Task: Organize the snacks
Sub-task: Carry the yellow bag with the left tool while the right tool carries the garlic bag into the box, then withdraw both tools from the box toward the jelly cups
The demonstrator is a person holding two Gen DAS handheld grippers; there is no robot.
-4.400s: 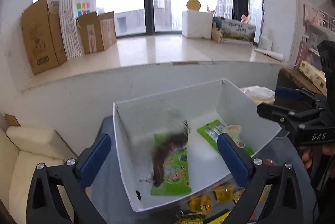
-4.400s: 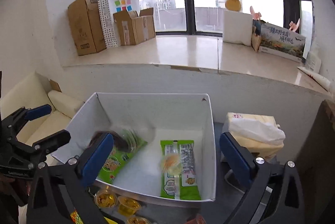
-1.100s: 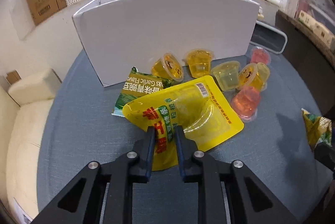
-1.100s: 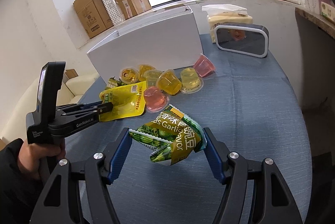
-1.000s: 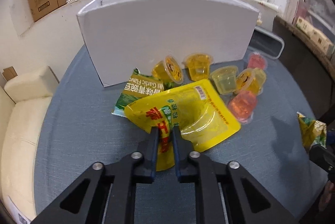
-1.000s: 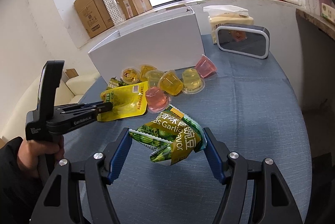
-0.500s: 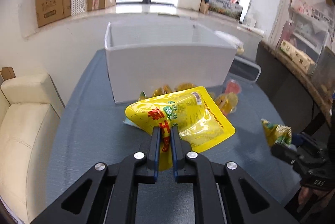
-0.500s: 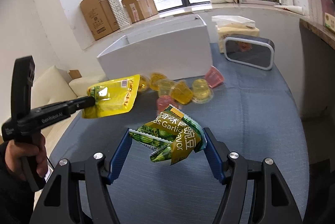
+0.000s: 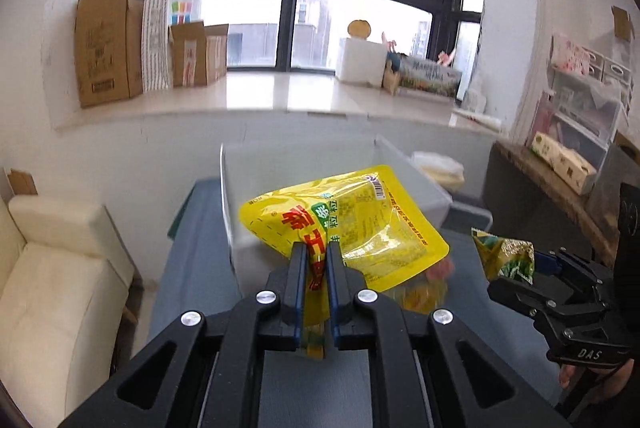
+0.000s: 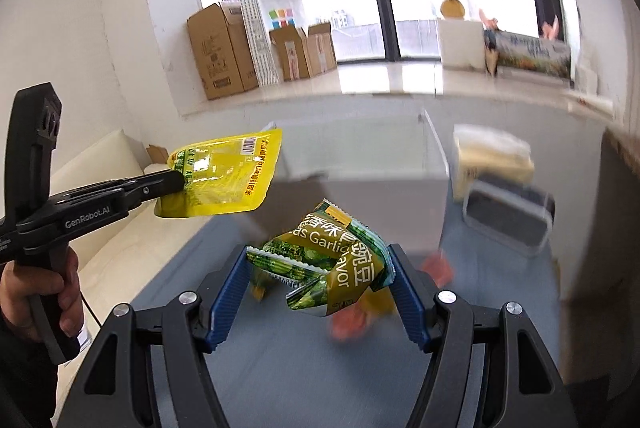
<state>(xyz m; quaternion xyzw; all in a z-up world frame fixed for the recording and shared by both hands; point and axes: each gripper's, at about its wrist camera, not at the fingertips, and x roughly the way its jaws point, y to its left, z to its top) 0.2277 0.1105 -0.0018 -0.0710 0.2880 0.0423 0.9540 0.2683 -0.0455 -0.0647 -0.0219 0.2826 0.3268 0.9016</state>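
Above the blue table [image 10: 304, 380], the left gripper [image 9: 317, 260] pinches a yellow snack pouch [image 9: 352, 224] while the right gripper [image 10: 320, 268] clamps a crumpled green garlic-pea bag [image 10: 332, 260] before the white box [image 10: 360, 156].

Blue-grey table [image 10: 320, 368] — white box [image 10: 360, 196], blurred jelly cups [image 10: 438, 268], grey case [image 10: 508, 216].

Green garlic snack bag [image 10: 332, 260] between right gripper [image 10: 320, 278] jaws
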